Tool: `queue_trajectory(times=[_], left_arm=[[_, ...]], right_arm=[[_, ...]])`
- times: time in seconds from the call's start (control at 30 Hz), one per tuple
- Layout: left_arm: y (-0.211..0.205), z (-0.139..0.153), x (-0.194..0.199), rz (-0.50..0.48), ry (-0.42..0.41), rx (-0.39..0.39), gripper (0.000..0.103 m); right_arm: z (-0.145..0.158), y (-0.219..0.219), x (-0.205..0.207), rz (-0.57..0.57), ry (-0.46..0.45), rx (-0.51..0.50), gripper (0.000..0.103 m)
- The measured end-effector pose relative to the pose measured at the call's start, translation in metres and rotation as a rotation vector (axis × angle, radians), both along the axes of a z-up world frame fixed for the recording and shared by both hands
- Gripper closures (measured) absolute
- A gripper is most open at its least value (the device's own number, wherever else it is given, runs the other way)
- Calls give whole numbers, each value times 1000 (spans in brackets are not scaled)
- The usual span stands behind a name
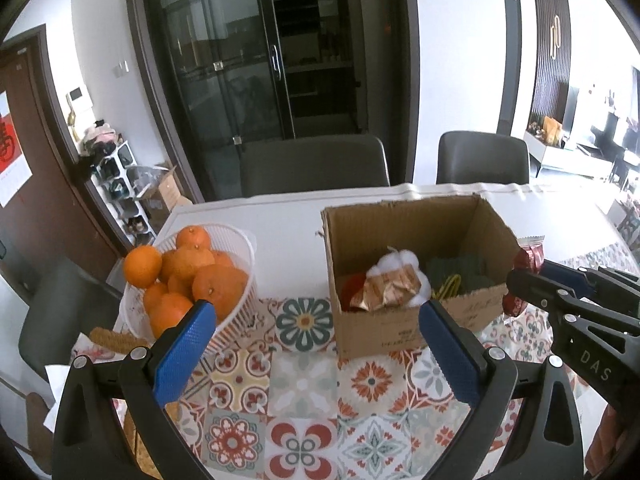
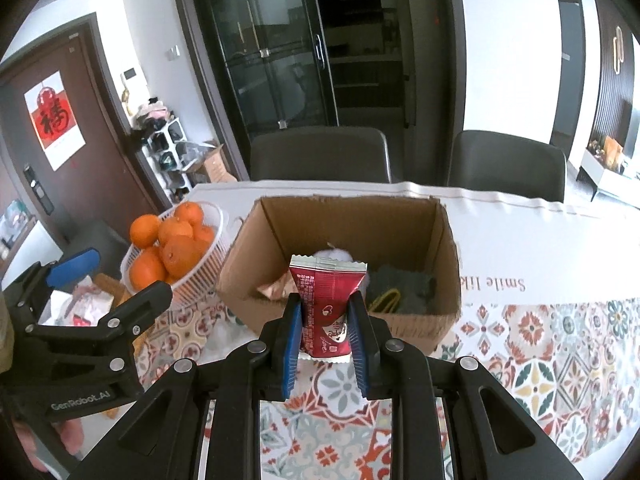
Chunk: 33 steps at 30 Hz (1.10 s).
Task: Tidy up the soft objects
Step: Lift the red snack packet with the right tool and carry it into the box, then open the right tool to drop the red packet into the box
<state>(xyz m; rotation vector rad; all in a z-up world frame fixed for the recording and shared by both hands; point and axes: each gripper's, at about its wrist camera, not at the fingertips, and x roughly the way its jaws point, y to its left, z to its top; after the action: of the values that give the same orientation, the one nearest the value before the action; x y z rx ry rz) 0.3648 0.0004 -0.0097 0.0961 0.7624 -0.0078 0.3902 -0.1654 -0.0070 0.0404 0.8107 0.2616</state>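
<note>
My right gripper is shut on a red snack packet and holds it upright just in front of an open cardboard box. From the left wrist view the same packet shows at the box's right side. The box holds a white cotton ball, a gold wrapped packet and a dark green fabric item. My left gripper is open and empty above the patterned cloth, left of and in front of the box.
A white basket of oranges stands left of the box. A tiled-pattern tablecloth covers the near table. Woven and white items lie at the table's left edge. Two dark chairs stand behind the table.
</note>
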Motion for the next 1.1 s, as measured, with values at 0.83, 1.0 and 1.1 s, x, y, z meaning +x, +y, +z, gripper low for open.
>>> queue_trajectory(times=[0.83,1.0,1.1], left_arm=[[-3,-16,58,24,9,29,0],[-1,-18,60,29,12,35,0],[1,-17,59,36,12,31,0]], right_arm=[[-25,-2,70,-21,65,-19,62],[-23,0,74,-25,52,-36,53],[-20,0,71,-41,48,-53,53]])
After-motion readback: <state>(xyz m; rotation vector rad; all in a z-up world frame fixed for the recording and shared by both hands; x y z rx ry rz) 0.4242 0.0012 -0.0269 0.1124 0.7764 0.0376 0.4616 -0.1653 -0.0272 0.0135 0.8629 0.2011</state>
